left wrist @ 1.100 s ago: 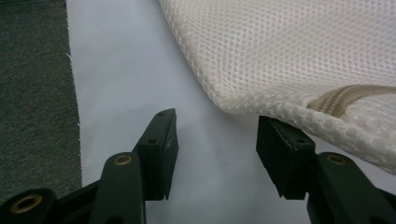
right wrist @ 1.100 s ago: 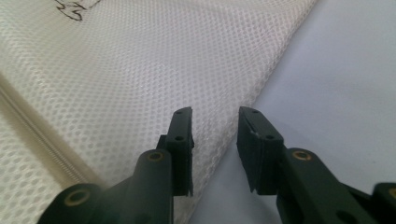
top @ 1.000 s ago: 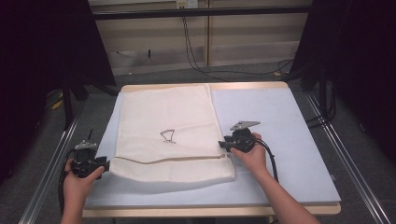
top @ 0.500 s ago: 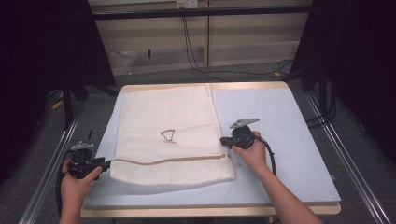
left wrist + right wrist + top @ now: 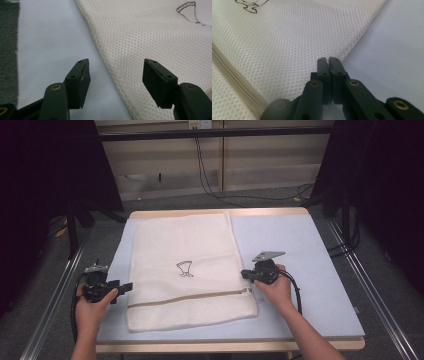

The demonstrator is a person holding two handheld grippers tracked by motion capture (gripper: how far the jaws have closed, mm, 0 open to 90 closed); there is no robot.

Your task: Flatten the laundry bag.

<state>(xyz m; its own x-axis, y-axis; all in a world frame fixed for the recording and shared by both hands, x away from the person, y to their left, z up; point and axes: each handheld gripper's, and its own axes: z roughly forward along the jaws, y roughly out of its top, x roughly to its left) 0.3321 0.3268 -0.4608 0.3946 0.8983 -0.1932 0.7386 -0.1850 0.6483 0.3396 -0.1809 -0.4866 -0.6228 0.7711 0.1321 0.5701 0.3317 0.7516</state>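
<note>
Both grippers flank the bag point(image 5: 187, 270): your right gripper point(image 5: 246, 274) is pressed shut at its edge, your left gripper point(image 5: 128, 285), spread and just opening, straddles the opposite edge.

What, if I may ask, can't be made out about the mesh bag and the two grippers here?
- Right gripper, right gripper view: shut jaws hide whether any mesh bag edge is pinched.
- Bag's contents: mesh too fine in all views.
- Logo, high view: too small; cut off in both gripper views.

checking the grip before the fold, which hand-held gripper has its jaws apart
The left hand-held gripper: its jaws stand apart astride the mesh bag's left edge, having just opened further, while the right hand-held gripper is shut.
</note>
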